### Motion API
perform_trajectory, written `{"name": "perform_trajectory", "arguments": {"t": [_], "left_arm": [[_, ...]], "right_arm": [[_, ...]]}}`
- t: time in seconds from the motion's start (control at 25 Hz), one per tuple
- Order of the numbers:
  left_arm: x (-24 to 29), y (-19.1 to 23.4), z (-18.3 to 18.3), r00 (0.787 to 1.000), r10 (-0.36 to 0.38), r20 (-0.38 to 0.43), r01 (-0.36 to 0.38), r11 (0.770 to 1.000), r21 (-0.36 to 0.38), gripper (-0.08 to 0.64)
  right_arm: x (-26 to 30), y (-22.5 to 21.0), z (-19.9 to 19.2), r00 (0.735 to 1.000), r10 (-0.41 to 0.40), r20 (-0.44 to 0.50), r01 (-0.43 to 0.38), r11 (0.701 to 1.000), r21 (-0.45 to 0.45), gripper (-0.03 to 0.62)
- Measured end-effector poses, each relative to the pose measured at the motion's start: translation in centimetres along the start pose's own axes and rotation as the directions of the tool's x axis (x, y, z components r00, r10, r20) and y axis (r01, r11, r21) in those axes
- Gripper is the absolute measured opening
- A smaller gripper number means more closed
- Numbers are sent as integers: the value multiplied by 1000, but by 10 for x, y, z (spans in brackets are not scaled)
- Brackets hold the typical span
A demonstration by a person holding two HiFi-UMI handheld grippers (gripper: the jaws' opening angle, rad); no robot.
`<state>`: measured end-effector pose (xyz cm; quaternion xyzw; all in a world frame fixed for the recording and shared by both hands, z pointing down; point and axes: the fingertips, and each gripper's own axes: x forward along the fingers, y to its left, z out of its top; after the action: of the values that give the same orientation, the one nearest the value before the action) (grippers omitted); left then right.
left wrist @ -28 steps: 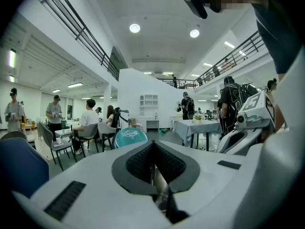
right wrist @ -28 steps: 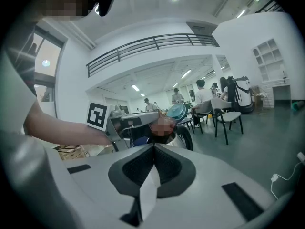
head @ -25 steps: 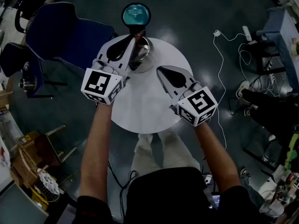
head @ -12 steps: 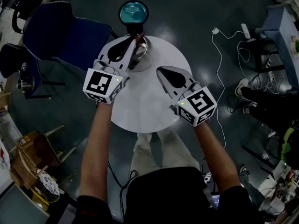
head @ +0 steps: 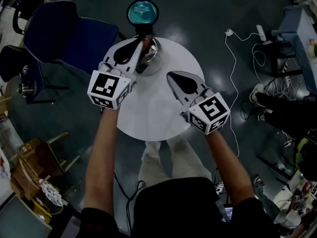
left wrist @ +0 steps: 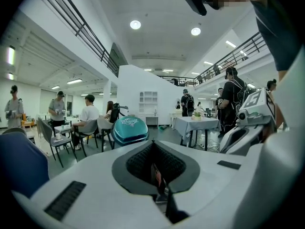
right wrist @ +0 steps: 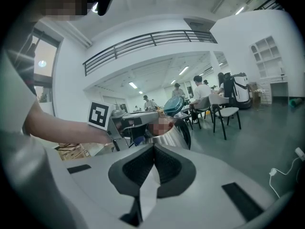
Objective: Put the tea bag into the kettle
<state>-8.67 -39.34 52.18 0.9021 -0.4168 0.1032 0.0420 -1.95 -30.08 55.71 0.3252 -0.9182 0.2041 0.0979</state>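
Note:
A steel kettle [head: 151, 55] with its top open stands at the far edge of the round white table [head: 153, 113]. My left gripper [head: 142, 41] is shut on a small reddish tea bag [head: 145, 43] and holds it just over the kettle's mouth. In the left gripper view the tea bag [left wrist: 156, 174] shows as a dark red slip pinched between the pads. My right gripper [head: 170, 76] hovers over the table to the kettle's right, shut on a white piece of paper [right wrist: 148, 190]. The right gripper view shows the kettle [right wrist: 169, 136] and its black handle [right wrist: 186, 130] just ahead.
A teal round object [head: 143, 12] stands on the floor beyond the table. A blue chair [head: 64, 33] sits at the far left. A white cable [head: 233, 68] trails on the floor at the right. People and tables fill the room behind.

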Motion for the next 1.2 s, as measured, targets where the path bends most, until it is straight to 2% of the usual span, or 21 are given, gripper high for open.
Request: {"name": "perform_trajectory", "arguments": {"t": [0.32, 0.64, 1.2], "left_arm": [[-3, 3, -15, 999, 4, -52, -4, 1000, 5, 17], [-5, 1, -30, 993, 18, -116, -13, 999, 49, 17], [-10, 3, -29, 995, 24, -97, -23, 1000, 9, 18]], "right_arm": [[1, -1, -6, 1000, -3, -7, 4, 1000, 12, 17], [1, 1, -10, 1000, -6, -11, 7, 1000, 16, 17], [1, 3, -16, 1000, -16, -15, 17, 999, 28, 17]]}}
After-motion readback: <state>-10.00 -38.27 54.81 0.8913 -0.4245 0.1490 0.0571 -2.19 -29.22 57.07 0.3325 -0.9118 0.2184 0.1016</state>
